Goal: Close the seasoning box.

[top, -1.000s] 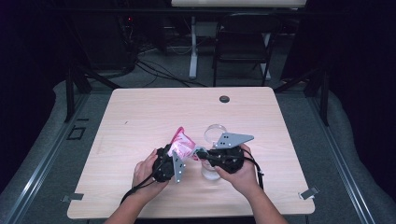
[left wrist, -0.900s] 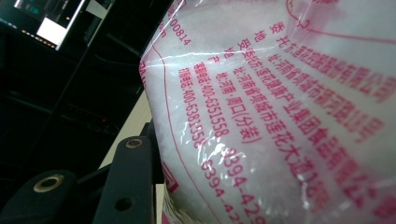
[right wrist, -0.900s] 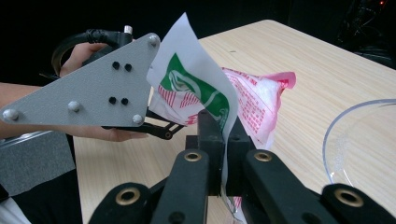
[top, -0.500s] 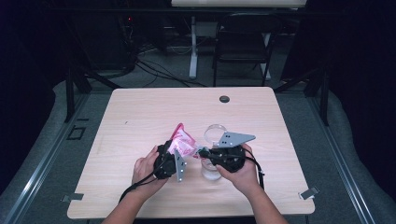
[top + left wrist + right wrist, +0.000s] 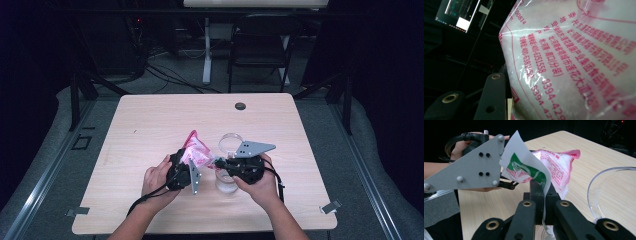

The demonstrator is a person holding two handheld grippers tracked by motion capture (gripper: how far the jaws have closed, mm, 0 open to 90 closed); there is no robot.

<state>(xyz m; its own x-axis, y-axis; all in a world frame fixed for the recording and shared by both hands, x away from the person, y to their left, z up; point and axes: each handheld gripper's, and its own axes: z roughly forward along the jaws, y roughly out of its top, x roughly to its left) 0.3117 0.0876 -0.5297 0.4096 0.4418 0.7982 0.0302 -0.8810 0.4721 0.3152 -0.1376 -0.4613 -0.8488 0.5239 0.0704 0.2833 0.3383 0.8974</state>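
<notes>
A clear plastic bag with pink print and white grains inside hangs above the table's middle, between my two hands. My left gripper is shut on the bag's lower body; in the left gripper view the bag presses against one black finger. From the right, my right gripper is shut on the bag's white and green corner flap, pinched flat between its fingertips. The bag's pink top points up and away.
A clear glass bowl stands just behind the right gripper, with its rim to the right in the right gripper view. A second clear glass sits under the right hand. A small dark disc lies near the table's far edge.
</notes>
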